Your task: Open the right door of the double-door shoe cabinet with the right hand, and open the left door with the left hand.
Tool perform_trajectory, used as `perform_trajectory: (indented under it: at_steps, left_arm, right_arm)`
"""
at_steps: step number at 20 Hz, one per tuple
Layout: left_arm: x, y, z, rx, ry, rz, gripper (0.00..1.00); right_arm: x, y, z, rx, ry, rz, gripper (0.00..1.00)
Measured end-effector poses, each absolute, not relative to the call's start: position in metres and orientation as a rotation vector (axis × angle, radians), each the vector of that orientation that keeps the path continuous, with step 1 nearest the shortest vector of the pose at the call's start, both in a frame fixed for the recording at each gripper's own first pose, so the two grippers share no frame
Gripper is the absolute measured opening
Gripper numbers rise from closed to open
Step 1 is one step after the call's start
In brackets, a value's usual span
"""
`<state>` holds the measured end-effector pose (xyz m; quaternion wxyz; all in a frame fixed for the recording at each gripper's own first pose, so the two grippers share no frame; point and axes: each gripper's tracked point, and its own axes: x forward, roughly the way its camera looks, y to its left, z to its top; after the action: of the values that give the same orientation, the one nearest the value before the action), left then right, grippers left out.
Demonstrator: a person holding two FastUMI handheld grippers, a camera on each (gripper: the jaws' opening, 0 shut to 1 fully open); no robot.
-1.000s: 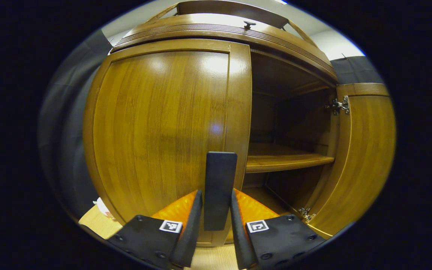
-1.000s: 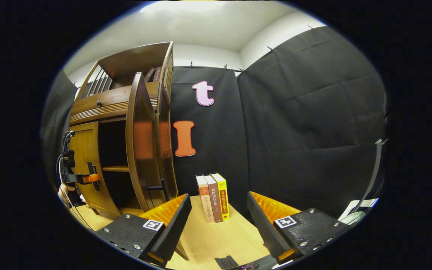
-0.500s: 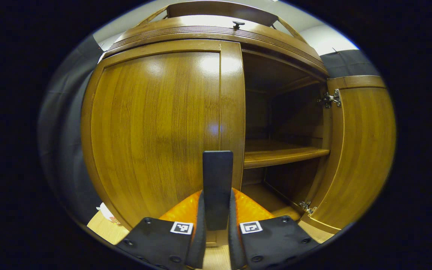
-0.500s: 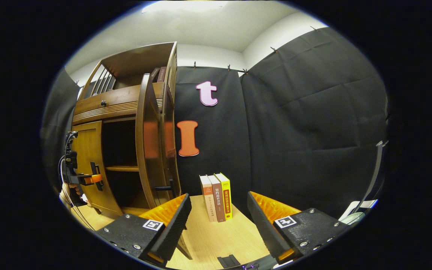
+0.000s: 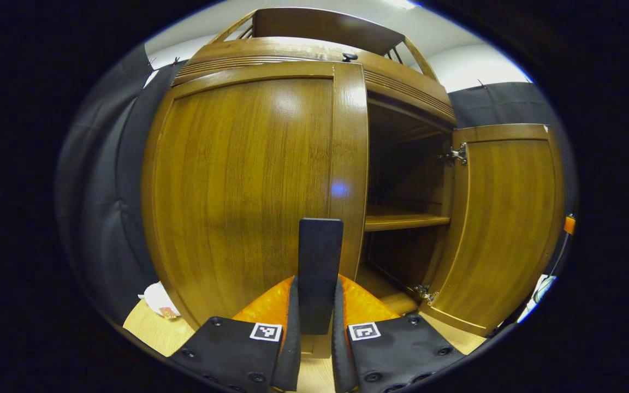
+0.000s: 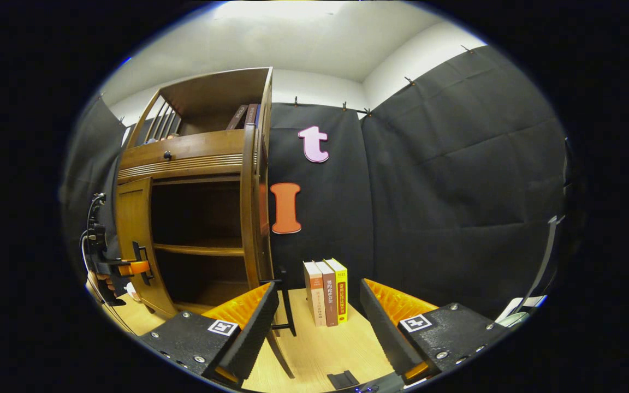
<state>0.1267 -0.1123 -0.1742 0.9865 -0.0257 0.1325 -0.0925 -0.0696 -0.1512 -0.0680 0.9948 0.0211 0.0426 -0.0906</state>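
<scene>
The left tool (image 5: 314, 349) now pinches the left door's handle (image 5: 320, 273) and the left door (image 5: 249, 185) starts swinging; the right door (image 5: 503, 229) stands open beyond the spread right tool (image 6: 314, 322).

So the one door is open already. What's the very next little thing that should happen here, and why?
Probably the left gripper should pull the handle toward itself, swinging the left door outward. Its fingers are clamped on that handle, the door looks barely opened, and the right door already stands wide open.
</scene>
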Motion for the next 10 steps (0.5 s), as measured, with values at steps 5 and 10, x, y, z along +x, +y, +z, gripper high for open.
perform_trajectory:
  at_steps: [5, 10]
  left_arm:
    - [0.091, -0.097, -0.166, -0.055, 0.273, -0.216, 0.30]
    - [0.062, -0.078, -0.156, -0.052, 0.269, -0.231, 0.30]
  right_arm:
    - [-0.072, -0.124, -0.052, 0.033, 0.068, -0.145, 0.92]
    - [-0.070, -0.101, -0.045, 0.027, 0.056, -0.111, 0.92]
